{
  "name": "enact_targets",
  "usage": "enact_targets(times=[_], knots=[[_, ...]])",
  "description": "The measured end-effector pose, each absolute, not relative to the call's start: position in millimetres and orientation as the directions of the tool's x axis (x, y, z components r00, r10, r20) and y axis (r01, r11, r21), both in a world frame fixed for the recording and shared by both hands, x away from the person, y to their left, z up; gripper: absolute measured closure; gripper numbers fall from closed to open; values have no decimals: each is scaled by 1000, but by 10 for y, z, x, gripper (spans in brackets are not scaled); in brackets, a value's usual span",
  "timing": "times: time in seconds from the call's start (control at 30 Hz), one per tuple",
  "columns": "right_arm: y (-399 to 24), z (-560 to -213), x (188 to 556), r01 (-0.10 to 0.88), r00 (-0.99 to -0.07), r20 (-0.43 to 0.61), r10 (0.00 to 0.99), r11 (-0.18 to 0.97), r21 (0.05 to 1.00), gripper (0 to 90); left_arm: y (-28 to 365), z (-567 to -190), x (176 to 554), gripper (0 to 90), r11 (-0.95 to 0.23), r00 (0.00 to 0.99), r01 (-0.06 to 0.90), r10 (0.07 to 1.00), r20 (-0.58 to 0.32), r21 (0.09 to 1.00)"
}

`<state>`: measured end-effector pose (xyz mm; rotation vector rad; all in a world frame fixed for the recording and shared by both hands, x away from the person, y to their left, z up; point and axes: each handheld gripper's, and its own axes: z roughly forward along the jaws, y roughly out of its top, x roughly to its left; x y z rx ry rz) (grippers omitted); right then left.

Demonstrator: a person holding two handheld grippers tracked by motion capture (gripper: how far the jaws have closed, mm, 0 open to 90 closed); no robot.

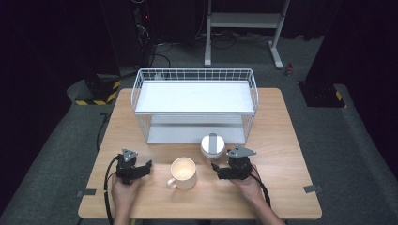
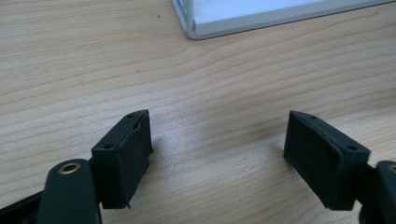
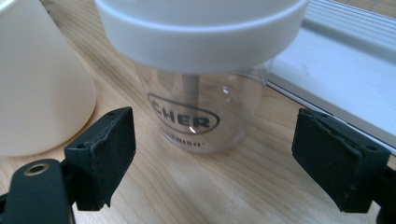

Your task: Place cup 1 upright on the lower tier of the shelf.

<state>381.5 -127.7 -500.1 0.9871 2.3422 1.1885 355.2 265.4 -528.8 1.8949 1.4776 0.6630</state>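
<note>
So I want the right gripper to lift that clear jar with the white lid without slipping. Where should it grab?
Grip the clear jar on its straight transparent wall below the white lid, coming in level from the person's side. It stands upright, and the open right gripper already faces it, jaws either side. The lid overhangs, which should probably stop slipping.

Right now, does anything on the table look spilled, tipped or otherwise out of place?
Nothing stands out. The mug and the lidded jar both stand upright on the table in front of the wire rack, and no spill or damage shows.
</note>
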Motion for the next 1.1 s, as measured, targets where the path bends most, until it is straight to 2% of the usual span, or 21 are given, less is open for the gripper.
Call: enact_targets(times=[0.63, 1.1], knots=[[-1022, -5018, 3960, 416, -697, -4, 717, 409, 812, 123, 2654, -5287, 3551, 235, -165, 241, 649, 970, 5, 743], [-957, -5033, 4006, 399, -684, -27, 729, 405, 823, 176, 2654, -5287, 3551, 234, -165, 241, 649, 970, 5, 743]])
